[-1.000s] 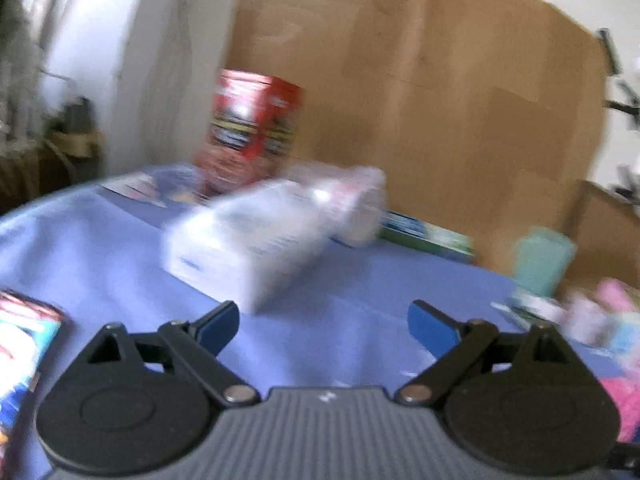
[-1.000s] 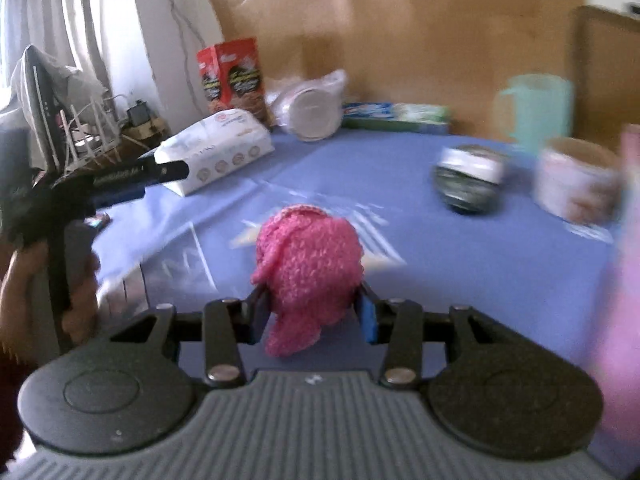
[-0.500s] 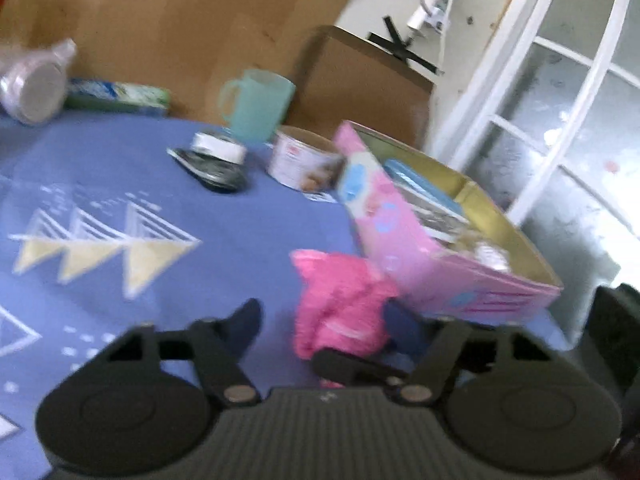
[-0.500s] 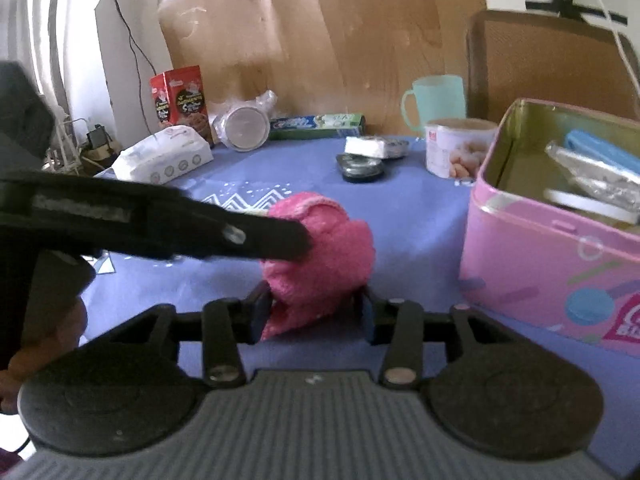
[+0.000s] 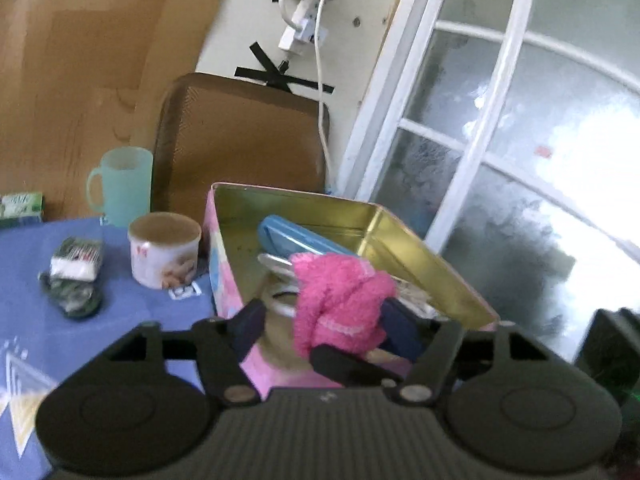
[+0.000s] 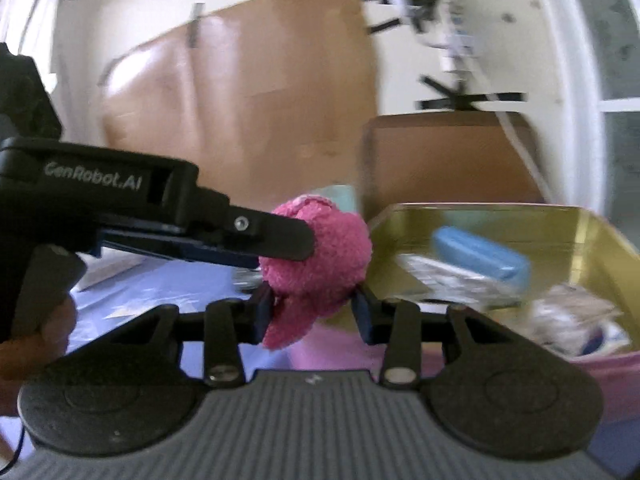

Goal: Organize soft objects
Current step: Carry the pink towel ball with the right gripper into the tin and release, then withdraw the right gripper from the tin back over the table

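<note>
Fuzzy, matt pink cloth bundle (image 5: 340, 300), rough-piled. Tin box (image 5: 392, 232) of thin metal, glossy brassy gold inside, smooth pink printed finish outside. Inside it, smooth blue plastic case (image 5: 296, 240) and crinkled clear film. Matt black plastic claw (image 6: 316, 308) links over a ribbed grey housing. Blue woven cloth over the tabletop (image 5: 120, 308). Frosted pale-green mug (image 5: 124, 184), semi-gloss. Brown matt cardboard (image 6: 248, 100) on the far wall.

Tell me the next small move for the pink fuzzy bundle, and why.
Probably carry it a little further over the pink tin, then let go. The right tongs clamp the pink bundle, the left tongs stand open around it, and it hangs at the tin's near wall, not yet inside.
</note>
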